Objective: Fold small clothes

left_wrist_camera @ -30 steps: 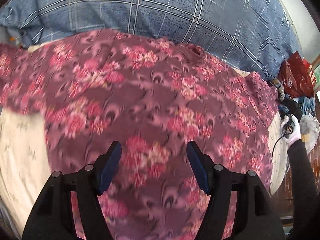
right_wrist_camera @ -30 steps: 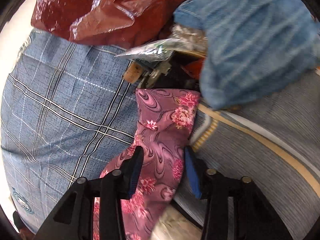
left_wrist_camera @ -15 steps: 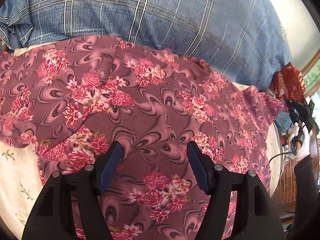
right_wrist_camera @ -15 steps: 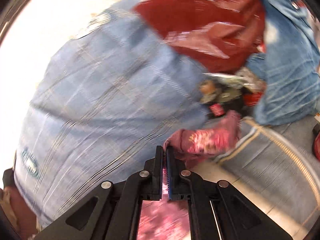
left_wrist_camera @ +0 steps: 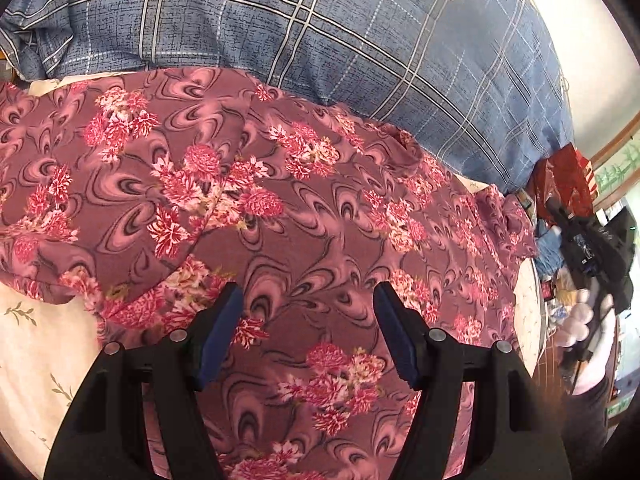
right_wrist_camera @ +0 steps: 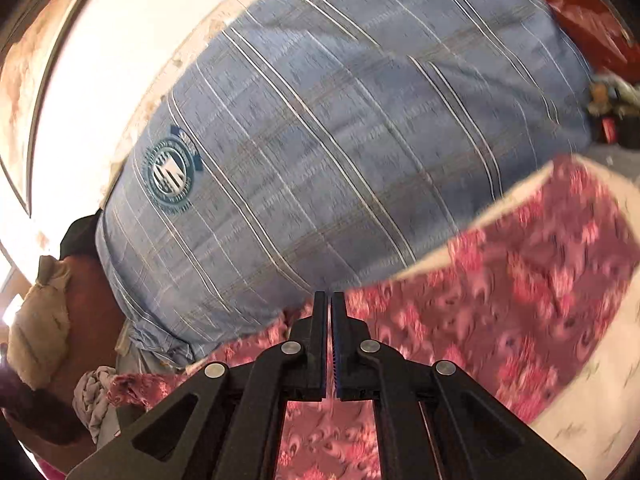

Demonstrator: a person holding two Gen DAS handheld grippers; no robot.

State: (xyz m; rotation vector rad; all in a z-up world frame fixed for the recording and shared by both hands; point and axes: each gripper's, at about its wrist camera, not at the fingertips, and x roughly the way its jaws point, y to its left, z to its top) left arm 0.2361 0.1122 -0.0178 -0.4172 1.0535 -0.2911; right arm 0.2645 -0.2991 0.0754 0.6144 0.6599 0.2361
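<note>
A mauve floral garment (left_wrist_camera: 304,220) lies spread across the cream bedsheet (left_wrist_camera: 36,344), its left part folded over itself. My left gripper (left_wrist_camera: 306,322) hovers just above its near middle, open and empty. In the right wrist view my right gripper (right_wrist_camera: 330,320) is shut on an edge of the same floral garment (right_wrist_camera: 520,280), which trails away to the right and below the jaws. The right gripper also shows in the left wrist view (left_wrist_camera: 592,240) at the garment's far right end.
A big blue plaid pillow (left_wrist_camera: 360,32) lies along the far side of the garment, and shows in the right wrist view (right_wrist_camera: 340,140). A red plastic bag (left_wrist_camera: 564,184) and clutter sit at the right. A tan sack (right_wrist_camera: 36,320) is at left.
My right gripper closed on the garment's end and swung it leftward along the pillow. The left gripper stayed open over the cloth while the fabric shifted beneath it.
</note>
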